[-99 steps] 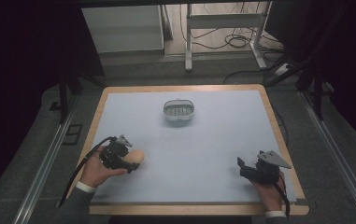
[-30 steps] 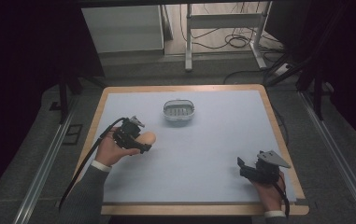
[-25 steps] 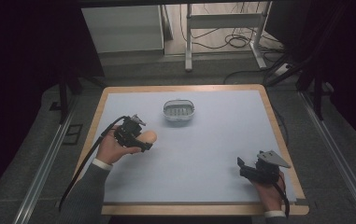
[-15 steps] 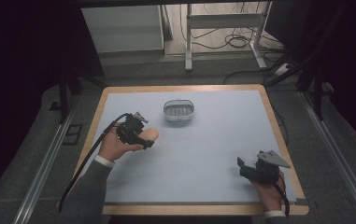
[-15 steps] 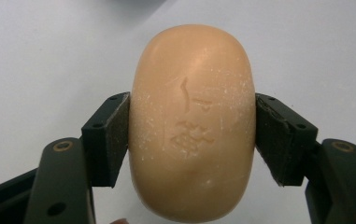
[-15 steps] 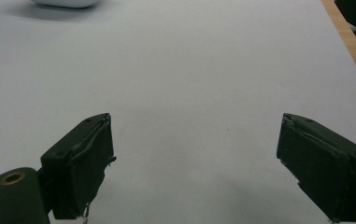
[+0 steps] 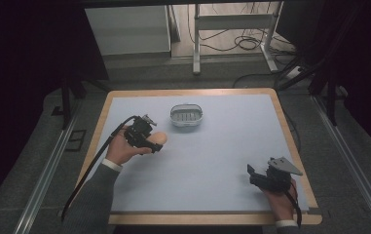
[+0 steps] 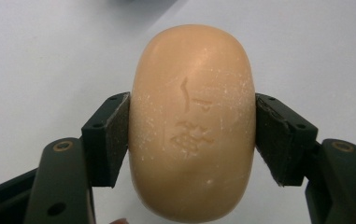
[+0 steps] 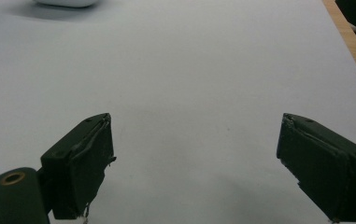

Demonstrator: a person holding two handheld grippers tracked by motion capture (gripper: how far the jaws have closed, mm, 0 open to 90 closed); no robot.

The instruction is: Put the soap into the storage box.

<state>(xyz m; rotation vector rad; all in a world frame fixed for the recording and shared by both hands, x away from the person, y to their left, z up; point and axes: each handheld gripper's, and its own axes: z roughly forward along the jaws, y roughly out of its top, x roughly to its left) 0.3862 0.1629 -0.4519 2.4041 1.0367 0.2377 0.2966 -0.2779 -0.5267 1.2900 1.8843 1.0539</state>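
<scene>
Figure: my left gripper (image 7: 150, 140) carries a bar of soap (image 8: 192, 121) above the bench (image 7: 212, 161). The jaws pinch the soap across its short width, one pad flat on each long side, so the bar stands lengthwise between them with its stamped face toward the gripper's camera and its rounded far end well beyond the pads. In the high view the soap (image 7: 158, 138) shows as a pale orange oval just ahead of the jaws, with the small oval soap dish (image 7: 187, 116) farther ahead and to one side, still apart from it.

Handling, as I judge it: the bar looks hard and dry, dusted with pale flecks, so it should be stiff and light but smooth, and its curved flanks give the pads little flat surface. The best hold is where I have it, across the middle of the long sides, squarely opposed; a grip nearer either rounded end would likely let it squirt out.

Pose: my left hand (image 7: 122, 151) reaches forward with the forearm angled in from the near edge, cable trailing behind. My right gripper (image 7: 258, 176) rests low near the near right corner, its jaws spread wide over bare bench with nothing between them.
</scene>
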